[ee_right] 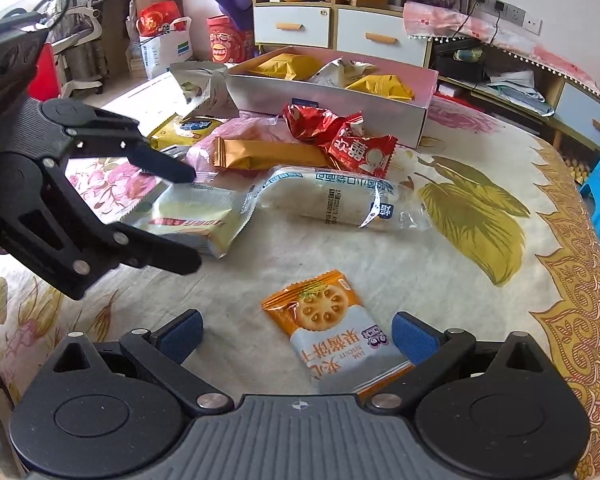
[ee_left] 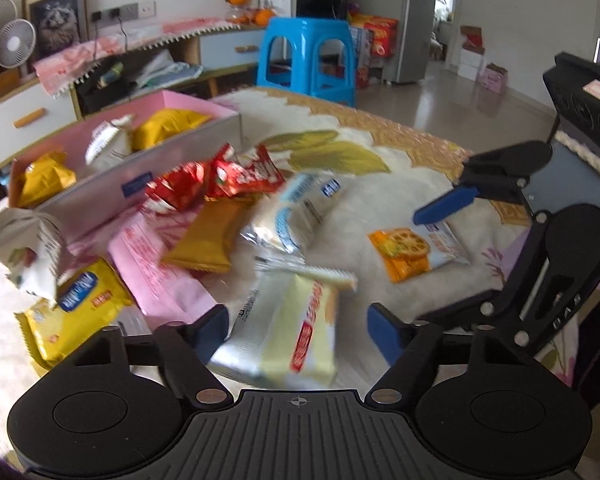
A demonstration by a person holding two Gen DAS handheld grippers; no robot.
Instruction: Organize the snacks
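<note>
The cream wafer pack lies on the cloth between the fingers of the left gripper. Its left pad looks to be at the pack's edge and the right pad stands clear of it, so the jaws are part open and not yet gripping. The biscuit pack lies just ahead of the right gripper, whose jaws stand wide on either side of it without touching.

The box, already holding yellow and white packs, sits beyond a heap of red, gold and clear-wrapped snacks. To do this step well, each gripper probably should settle lower so the pads meet the pack's long edges squarely, close gently to avoid crushing, then lift clear over the heap before heading to the box.
</note>
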